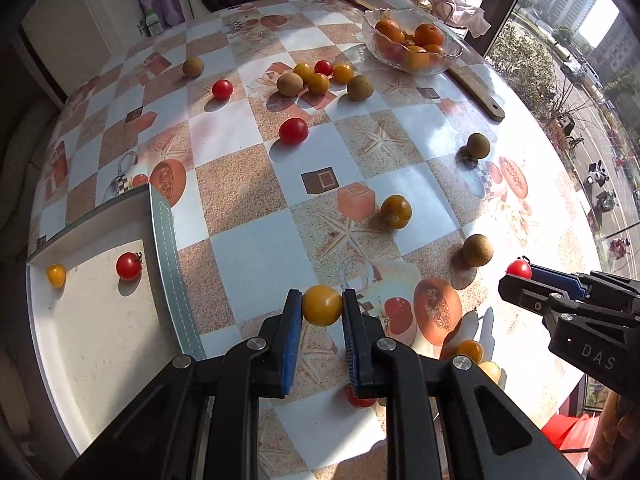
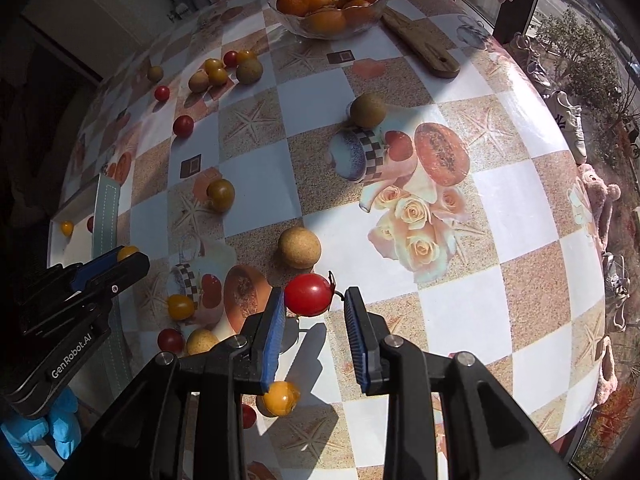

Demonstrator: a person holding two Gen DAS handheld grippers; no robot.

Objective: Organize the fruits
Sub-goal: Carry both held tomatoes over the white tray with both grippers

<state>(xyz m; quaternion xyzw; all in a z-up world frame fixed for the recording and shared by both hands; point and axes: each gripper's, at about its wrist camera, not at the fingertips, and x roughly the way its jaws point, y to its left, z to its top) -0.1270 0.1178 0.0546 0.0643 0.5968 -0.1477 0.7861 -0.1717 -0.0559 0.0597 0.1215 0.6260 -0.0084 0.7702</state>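
My left gripper [image 1: 322,306] is shut on a yellow cherry tomato [image 1: 321,305], held above the table just right of the white tray [image 1: 100,320]. The tray holds a red tomato [image 1: 129,266] and a yellow tomato [image 1: 56,275]. In the right wrist view my right gripper [image 2: 314,300] has a red cherry tomato [image 2: 308,294] between its pads; the left pad touches it and a gap shows at the right pad. Red and yellow tomatoes and brown longans lie scattered over the table [image 2: 460,312]. The left gripper also shows in the right wrist view [image 2: 120,264].
A glass bowl of oranges [image 1: 412,42] stands at the far side beside a wooden board [image 1: 476,88]. A cluster of fruit [image 1: 320,78] lies mid-table. A window runs along the right edge. A blue-gloved hand [image 2: 40,436] holds the left gripper.
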